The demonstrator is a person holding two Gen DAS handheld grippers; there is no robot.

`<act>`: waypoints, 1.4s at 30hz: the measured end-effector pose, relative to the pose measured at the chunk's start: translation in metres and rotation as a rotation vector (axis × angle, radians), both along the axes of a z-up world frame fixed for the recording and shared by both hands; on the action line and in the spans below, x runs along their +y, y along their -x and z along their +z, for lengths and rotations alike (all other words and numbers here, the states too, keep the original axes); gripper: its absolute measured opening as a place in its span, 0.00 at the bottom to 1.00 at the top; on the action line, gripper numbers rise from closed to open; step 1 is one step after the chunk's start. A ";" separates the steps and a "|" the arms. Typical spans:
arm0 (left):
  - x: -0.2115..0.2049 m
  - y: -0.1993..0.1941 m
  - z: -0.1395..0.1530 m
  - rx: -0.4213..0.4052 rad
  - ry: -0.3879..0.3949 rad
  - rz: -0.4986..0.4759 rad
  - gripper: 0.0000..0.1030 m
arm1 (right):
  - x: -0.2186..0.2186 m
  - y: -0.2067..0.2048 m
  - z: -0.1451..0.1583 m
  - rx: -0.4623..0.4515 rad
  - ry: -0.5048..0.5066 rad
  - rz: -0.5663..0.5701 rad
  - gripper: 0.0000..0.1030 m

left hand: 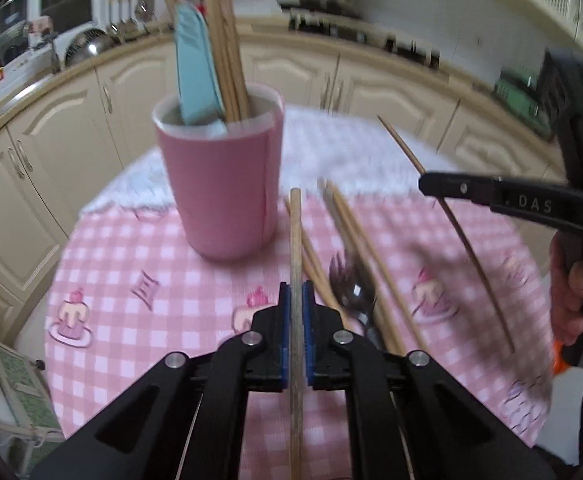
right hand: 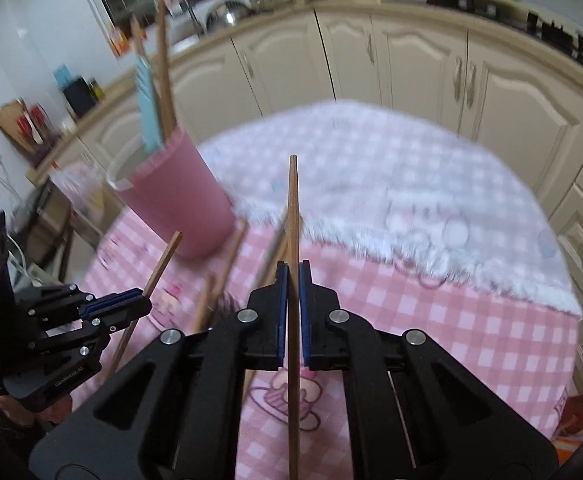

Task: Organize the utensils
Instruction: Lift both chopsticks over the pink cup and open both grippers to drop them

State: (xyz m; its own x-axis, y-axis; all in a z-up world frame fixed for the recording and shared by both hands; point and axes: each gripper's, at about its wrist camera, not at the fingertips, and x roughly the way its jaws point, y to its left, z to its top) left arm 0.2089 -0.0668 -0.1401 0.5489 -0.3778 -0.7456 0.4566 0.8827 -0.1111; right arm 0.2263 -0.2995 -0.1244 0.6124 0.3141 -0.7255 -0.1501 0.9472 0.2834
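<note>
A pink cup point(left hand: 227, 184) stands on the pink checked tablecloth point(left hand: 131, 340) and holds several wooden chopsticks point(left hand: 227, 48) and a light blue utensil point(left hand: 197, 64). My left gripper point(left hand: 296, 292) is shut on a wooden chopstick point(left hand: 296, 240), just right of and nearer than the cup. My right gripper point(right hand: 291, 276) is shut on another chopstick point(right hand: 293, 208), held above the table right of the cup point(right hand: 175, 196). It shows in the left wrist view point(left hand: 427, 184) with its chopstick point(left hand: 463, 240). Loose chopsticks point(left hand: 355, 236) and a metal fork and spoon point(left hand: 351, 284) lie on the cloth.
A white fluffy cloth point(right hand: 391, 184) covers the table's far half. Cream kitchen cabinets point(right hand: 411, 56) and a counter with a metal bowl point(left hand: 87, 44) curve behind. The left gripper shows at the lower left of the right wrist view point(right hand: 135, 300).
</note>
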 end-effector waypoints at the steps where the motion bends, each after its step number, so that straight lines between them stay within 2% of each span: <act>1: 0.004 0.002 0.008 -0.027 0.024 0.011 0.05 | -0.002 0.003 0.009 -0.030 -0.024 -0.001 0.06; 4: 0.019 0.006 0.039 -0.135 0.126 0.049 0.05 | -0.004 0.008 0.034 -0.121 -0.072 -0.015 0.06; 14: 0.036 -0.002 0.120 -0.445 0.321 0.173 0.05 | 0.009 0.001 0.098 -0.358 -0.151 -0.063 0.06; 19: 0.039 -0.026 0.154 -0.544 0.400 0.227 0.05 | 0.030 -0.021 0.133 -0.483 -0.171 -0.058 0.06; 24: 0.039 -0.045 0.183 -0.628 0.437 0.258 0.05 | 0.046 -0.049 0.160 -0.566 -0.203 -0.067 0.06; 29: 0.034 -0.071 0.186 -0.667 0.448 0.285 0.05 | 0.063 -0.075 0.164 -0.603 -0.212 -0.067 0.06; 42: 0.031 -0.109 0.155 -0.650 0.454 0.315 0.05 | 0.087 -0.100 0.133 -0.598 -0.179 -0.079 0.06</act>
State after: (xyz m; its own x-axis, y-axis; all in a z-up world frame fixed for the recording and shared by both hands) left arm 0.3177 -0.0359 0.0152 0.9449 -0.3219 -0.0593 0.2928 0.9123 -0.2862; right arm 0.3258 -0.2124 0.0085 0.9222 0.3363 -0.1907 -0.2633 0.9076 0.3272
